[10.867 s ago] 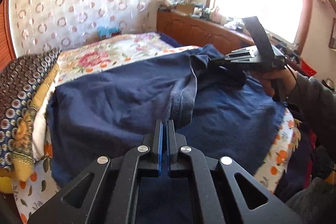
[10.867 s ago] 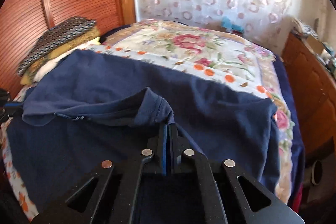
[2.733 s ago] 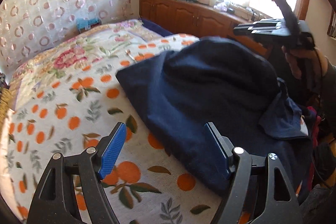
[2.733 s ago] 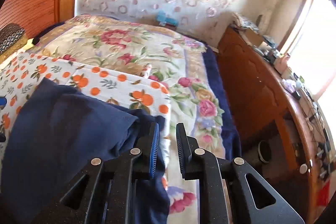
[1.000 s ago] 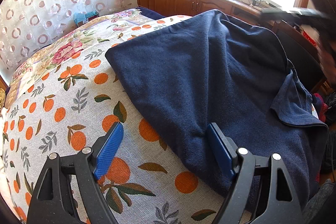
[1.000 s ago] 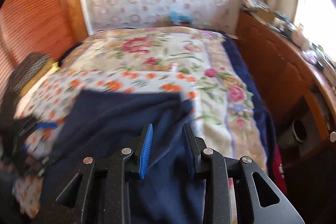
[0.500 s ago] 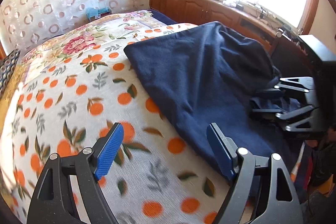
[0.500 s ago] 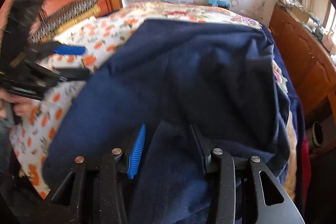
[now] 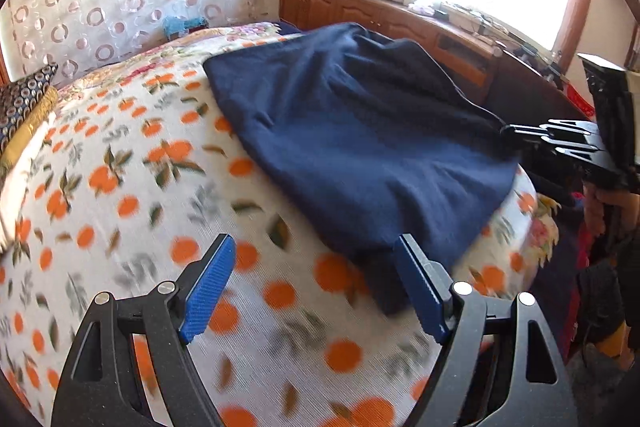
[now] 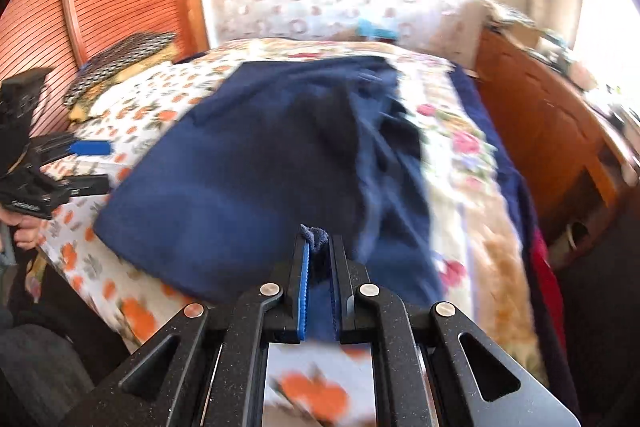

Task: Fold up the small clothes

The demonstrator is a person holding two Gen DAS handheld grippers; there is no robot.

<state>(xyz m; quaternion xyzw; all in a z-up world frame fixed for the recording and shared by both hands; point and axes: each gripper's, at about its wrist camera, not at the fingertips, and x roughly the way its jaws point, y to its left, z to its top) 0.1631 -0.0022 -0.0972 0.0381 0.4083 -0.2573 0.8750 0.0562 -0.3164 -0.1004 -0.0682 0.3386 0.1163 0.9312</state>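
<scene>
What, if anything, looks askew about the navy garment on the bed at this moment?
The navy garment lies crooked and rumpled across the orange-print bedspread. Only the right hand-held gripper pinches its edge; the left hand-held gripper is open, holding nothing.

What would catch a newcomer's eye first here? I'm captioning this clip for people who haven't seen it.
The dark blue garment sprawls over the orange-print bedspread. The right tongs pinch a bunched edge of it, while the left tongs gape open above the bedspread near the garment's closest corner.

An orange-print bedspread (image 9: 120, 187) is spread over the bed; folded patterned cushions (image 9: 24, 95) are stacked far left, a wooden cabinet (image 9: 360, 11) far right.
</scene>
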